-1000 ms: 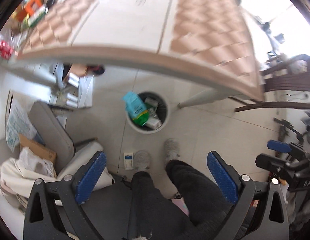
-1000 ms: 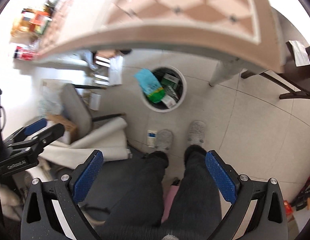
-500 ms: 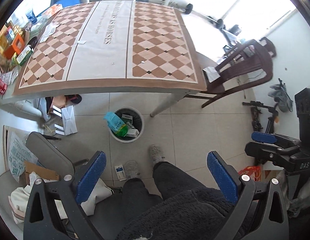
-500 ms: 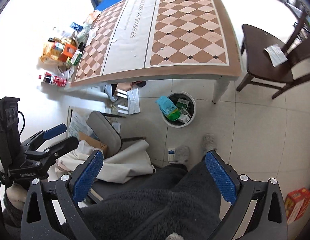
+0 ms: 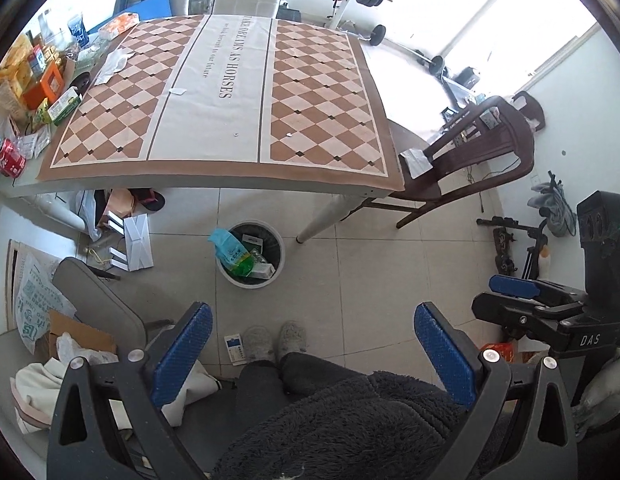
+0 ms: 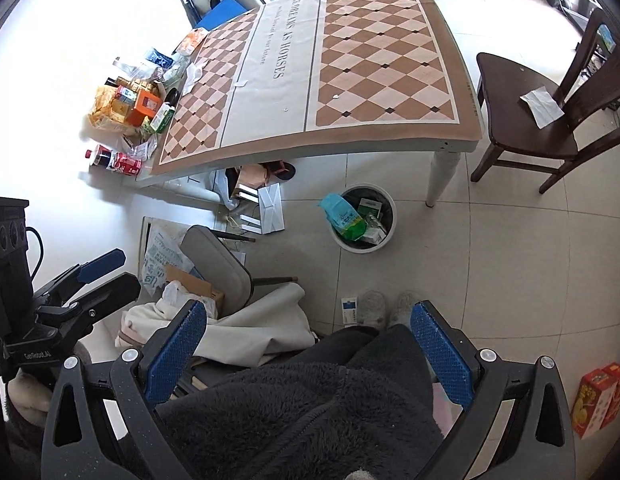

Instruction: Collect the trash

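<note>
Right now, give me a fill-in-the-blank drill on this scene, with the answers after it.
1. The white bin stands on the ____.
2. Both the left gripper and the right gripper are ____.
3. A sheet of paper lies on the seat of the dark wooden ____.
4. The red can lies on the table near its ____ edge.

Answers: floor; open; chair; left

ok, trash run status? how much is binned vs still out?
Done: the bin already holds a blue-green bag and small boxes. In hand: nothing; left gripper and right gripper are both open and empty, held high over the floor. Left: the packaging pile at the table's far left edge and a small box by the slippers.
</note>
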Demonstrator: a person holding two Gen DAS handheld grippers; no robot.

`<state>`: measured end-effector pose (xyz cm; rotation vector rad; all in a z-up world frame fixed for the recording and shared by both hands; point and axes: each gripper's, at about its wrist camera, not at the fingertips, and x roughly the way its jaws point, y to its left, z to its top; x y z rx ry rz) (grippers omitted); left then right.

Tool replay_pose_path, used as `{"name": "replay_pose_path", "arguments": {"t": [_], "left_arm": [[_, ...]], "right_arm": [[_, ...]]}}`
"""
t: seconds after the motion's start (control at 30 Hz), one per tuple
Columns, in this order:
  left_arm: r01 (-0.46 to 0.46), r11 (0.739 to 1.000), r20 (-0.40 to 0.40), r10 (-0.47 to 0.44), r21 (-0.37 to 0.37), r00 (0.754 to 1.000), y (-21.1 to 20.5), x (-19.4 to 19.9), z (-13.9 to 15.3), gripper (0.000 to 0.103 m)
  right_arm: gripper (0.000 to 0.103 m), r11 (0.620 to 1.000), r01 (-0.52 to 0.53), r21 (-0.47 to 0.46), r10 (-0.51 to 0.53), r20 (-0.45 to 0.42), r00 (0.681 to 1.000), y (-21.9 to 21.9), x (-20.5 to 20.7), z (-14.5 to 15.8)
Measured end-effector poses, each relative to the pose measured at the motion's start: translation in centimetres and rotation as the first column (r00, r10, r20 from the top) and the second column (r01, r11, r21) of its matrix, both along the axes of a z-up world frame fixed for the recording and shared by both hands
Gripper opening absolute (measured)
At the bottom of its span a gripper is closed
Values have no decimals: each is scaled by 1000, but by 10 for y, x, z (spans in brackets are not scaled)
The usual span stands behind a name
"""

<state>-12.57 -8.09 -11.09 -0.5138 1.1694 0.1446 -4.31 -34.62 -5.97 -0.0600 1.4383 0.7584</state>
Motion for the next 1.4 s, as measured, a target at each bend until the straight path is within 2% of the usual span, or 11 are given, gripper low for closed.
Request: {"name": "replay_pose_path", "arguments": {"t": [0.7,1.4], "left_arm": [[-8,1000,9,8,20,1000,-6,-1,4,103],[-12,1000,31,12,0,999,-15,1,10,103]], "right_arm": [[103,999,-37,13,37,30,999,4,5,10],[103,999,-52,14,51,53,997,-2,6,17]]}}
